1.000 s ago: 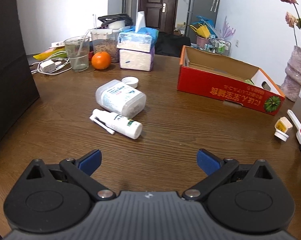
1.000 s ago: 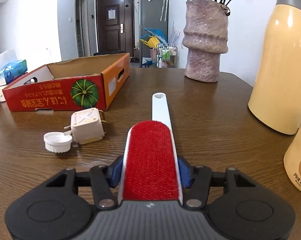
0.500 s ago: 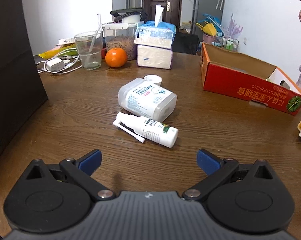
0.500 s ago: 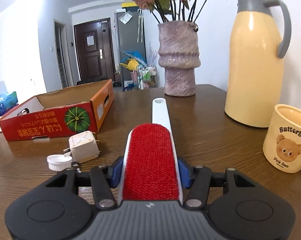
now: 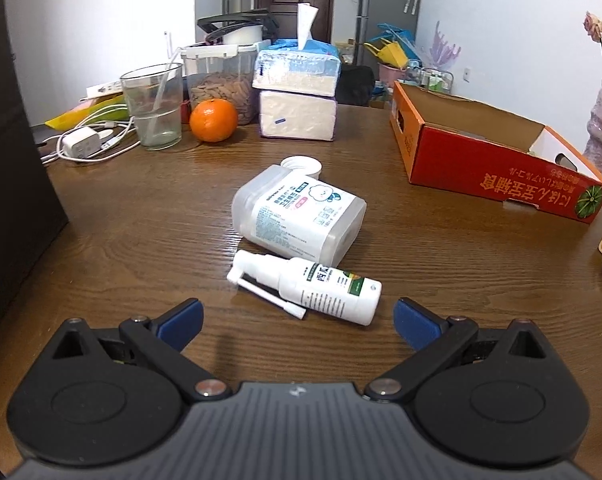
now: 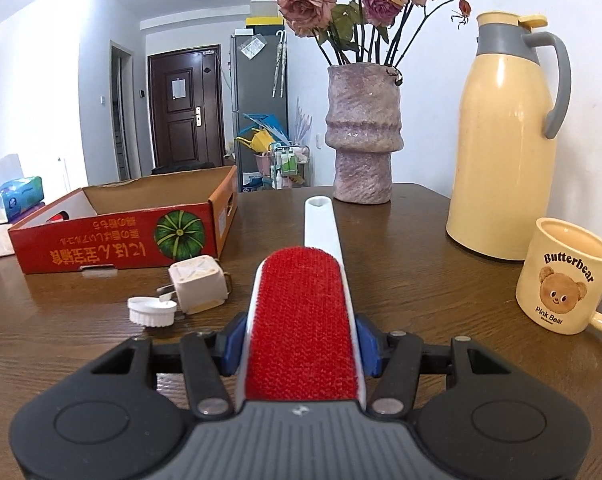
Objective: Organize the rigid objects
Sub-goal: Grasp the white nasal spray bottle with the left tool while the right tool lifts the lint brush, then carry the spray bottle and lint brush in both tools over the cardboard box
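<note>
On my left feed I count one white spray bottle (image 5: 321,288), one translucent plastic jar (image 5: 297,216) lying on its side, one loose white lid (image 5: 303,165), one orange (image 5: 213,120), one glass (image 5: 153,105), two stacked tissue packs (image 5: 297,96) and one red cardboard box (image 5: 497,160) on the wooden table (image 5: 141,232). On my right feed: one lint brush (image 6: 305,320), one white plug adapter (image 6: 199,284), one ribbed white cap (image 6: 152,311), one vase (image 6: 363,134), one thermos (image 6: 505,136), one bear mug (image 6: 567,276).

Against a second ago, the spray bottle and jar sit larger and nearer in my left view, and the right view now takes in the whole thermos and the mug.

My left gripper (image 5: 299,320) stands wide apart, holding nothing; the spray bottle lies at 12 o'clock just beyond its fingertips. My right gripper (image 6: 303,344) is clamped on the lint brush, handle pointing to 12 o'clock; the box sits at 10 o'clock.
</note>
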{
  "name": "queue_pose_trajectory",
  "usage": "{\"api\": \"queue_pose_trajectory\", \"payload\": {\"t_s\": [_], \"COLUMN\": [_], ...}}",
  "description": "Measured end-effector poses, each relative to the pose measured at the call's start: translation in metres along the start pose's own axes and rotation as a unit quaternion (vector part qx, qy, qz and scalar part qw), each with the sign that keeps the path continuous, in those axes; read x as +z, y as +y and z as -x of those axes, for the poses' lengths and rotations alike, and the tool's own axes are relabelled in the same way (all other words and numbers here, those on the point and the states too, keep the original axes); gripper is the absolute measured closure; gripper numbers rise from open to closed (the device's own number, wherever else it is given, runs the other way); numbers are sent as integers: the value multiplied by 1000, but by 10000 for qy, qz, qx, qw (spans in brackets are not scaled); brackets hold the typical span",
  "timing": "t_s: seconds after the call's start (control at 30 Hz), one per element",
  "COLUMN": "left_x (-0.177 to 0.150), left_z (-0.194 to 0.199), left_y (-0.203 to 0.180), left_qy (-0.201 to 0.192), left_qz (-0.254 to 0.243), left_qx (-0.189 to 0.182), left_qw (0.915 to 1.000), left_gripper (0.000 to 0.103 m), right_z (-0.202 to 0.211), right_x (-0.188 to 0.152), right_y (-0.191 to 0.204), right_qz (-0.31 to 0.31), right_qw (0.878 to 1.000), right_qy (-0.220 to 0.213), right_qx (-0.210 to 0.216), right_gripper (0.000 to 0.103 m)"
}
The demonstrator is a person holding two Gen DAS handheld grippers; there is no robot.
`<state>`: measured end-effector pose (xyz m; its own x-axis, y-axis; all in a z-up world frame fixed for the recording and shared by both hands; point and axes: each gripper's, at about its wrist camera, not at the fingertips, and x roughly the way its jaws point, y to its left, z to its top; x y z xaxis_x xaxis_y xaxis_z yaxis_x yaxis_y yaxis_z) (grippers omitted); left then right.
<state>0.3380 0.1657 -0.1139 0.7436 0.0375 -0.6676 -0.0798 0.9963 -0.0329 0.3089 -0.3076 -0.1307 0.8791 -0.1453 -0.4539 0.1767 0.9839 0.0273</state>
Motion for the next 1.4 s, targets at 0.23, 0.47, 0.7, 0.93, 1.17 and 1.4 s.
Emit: {"api": "queue_pose_trajectory", "payload": {"t_s": [0.23,0.47,0.7,0.93,1.17,1.4], "left_x": [2,3,5,6,7,7], "left_z": [-10,-22,-28,-36,-42,-41], "left_y": [-1,4,2,4,6,8], "left_qy": [-119,-9,-74,-14,55,-35], "left_qz": [-299,-384,-558,-551,-525,-572], "left_qx": [-101,-415,-380,-356,-414,-559], "left_qw": [9994,9984,9977,9978,9977,9968], "left_gripper": [0,0,0,0,0,1], "right_z": [13,17,18,18,18,19], "right_x": [-4,-4,-4,-4,-5,-5], "right_y": [16,24,25,25,26,27], "right_qz": [148,242,266,288,307,315], "right_qw": [9997,9993,9991,9990,9990,9990], "right_qy": [-175,-262,-294,-321,-316,-316], "right_qx": [-91,-68,-120,-105,-94,-79], "right_gripper": [48,48,48,48,48,48]}}
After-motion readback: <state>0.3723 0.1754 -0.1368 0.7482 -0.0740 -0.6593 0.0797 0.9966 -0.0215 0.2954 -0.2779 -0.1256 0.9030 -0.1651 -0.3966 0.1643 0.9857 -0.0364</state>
